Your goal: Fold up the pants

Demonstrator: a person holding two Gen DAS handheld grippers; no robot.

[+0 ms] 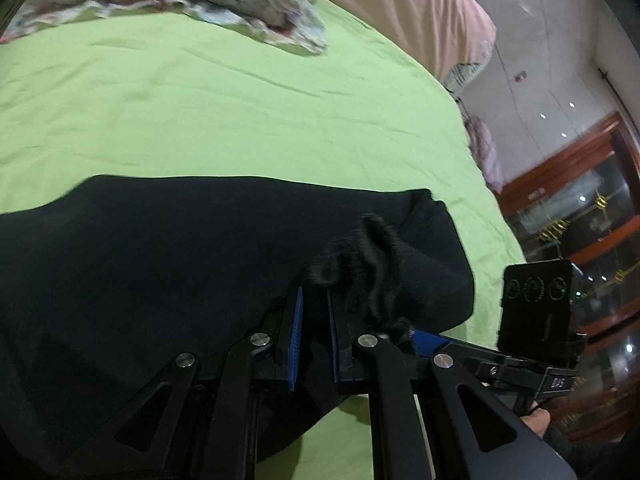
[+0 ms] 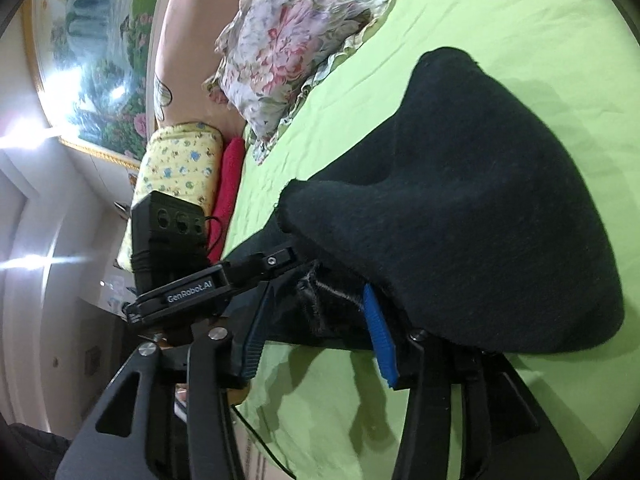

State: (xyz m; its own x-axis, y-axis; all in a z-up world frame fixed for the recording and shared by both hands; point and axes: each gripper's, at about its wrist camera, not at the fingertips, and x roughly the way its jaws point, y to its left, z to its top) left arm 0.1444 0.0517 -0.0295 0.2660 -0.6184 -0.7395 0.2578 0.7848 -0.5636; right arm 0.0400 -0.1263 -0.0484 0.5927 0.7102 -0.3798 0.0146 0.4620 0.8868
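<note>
I am gripping bunched black pants (image 1: 200,264) fabric in the left tool (image 1: 314,304) and right tool (image 2: 320,304), both clamped, lifting one end above the bed (image 1: 200,112) to fold it over.

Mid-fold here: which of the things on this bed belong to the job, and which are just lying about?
Job:
black pants, spread on the green sheet
left gripper, fabric between its jaws
right gripper, also holding pants fabric

Lying about:
floral pillow
yellow patterned bundle
red cloth beside it
pink headboard
</note>
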